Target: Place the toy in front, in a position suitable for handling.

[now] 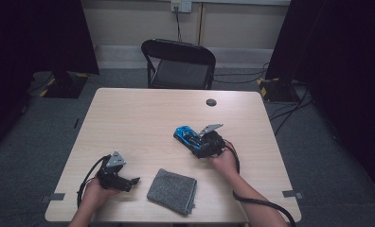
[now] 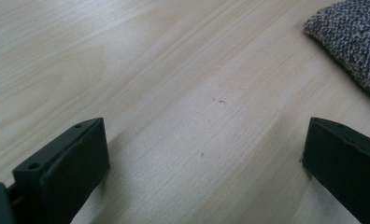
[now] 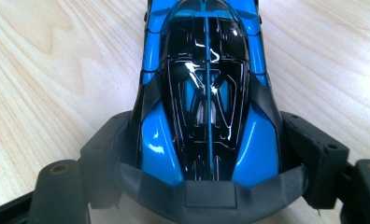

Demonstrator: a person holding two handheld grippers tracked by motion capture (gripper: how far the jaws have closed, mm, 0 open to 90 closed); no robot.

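The blue toy car [image 1: 185,134] sat on the wooden table [image 1: 143,118], right of centre, with the right gripper [image 1: 200,142] at its near end. In the right gripper view the car's [image 3: 206,93] tail lay between the two black jaws, one at each rear flank, apparently touching or just beside the bodywork; whether they were truly clamping could not be told from the picture, since the jaws stood wide and the car is a wide thing. The step in hand looked like taking hold of the car by its tail. To do it well, the jaws needed to stay square across the rear flanks, level with the table, and close evenly so the glossy body would not skid forward or twist out. A grip low on the sides, ahead of the dark rear wing, would hold better than one on the sloping canopy.

The left gripper [image 1: 124,180] rested near the left front of the table, its jaws spread apart over bare wood with nothing between them, the folded grey cloth [image 1: 172,190] just to its right
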